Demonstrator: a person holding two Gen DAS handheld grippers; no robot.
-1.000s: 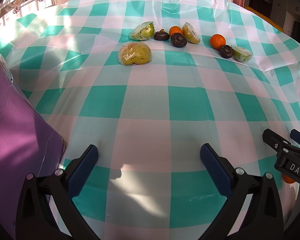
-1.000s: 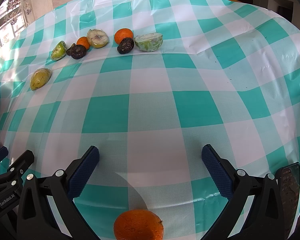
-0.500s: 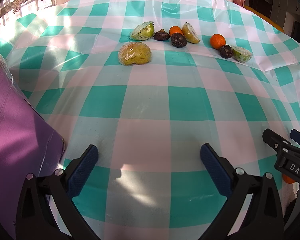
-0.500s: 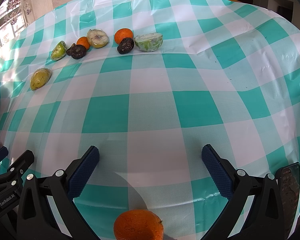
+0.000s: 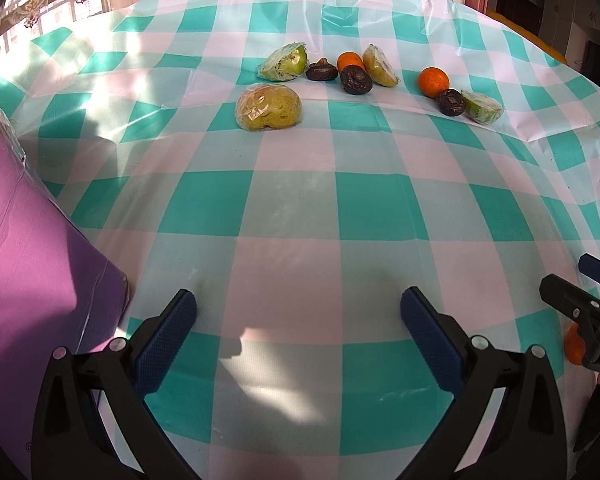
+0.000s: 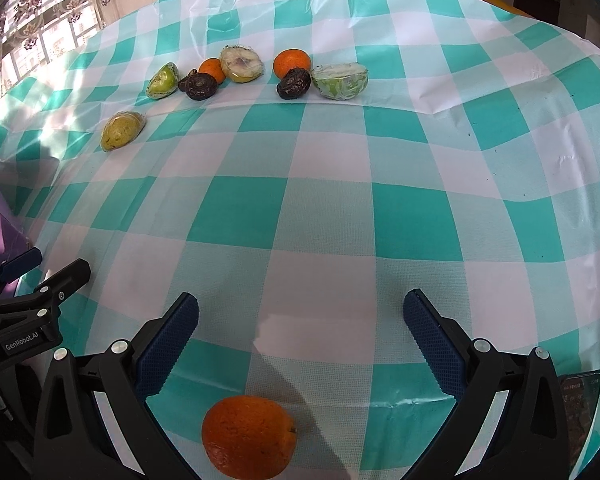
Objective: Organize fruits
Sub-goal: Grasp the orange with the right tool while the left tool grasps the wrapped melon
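Teal-and-white checked plastic sheeting (image 5: 292, 208) covered the table on which you worked. Your left gripper (image 5: 298, 320) sat low over the near part of that cloth with its blue-padded jaws spread wide and nothing between them. Your right gripper (image 6: 300, 320) was in the same condition: jaws fully apart, holding nothing. A large round orange (image 6: 249, 436) lay on the cloth close under the right gripper, behind the fingertips and not touched by either pad.

The remaining fruit lay well apart from both grippers, toward the far side of the table:
- A plastic-wrapped yellow-green fruit half (image 5: 268, 107) lay alone, nearer to you than the rest.
- A wrapped green wedge (image 5: 283, 63), two dark wrinkled fruits (image 5: 356, 80), a small orange (image 5: 350, 61) and a wrapped pale-fleshed half (image 5: 380, 66) formed one cluster; whether they touched could not be judged from the left view.
- A second small orange (image 5: 433, 79), a third dark fruit (image 5: 451, 102) and a wrapped green half (image 5: 482, 106) formed another group to the right.

A purple plastic-covered sheet (image 5: 32, 260) lay at the left edge, beside your left gripper.
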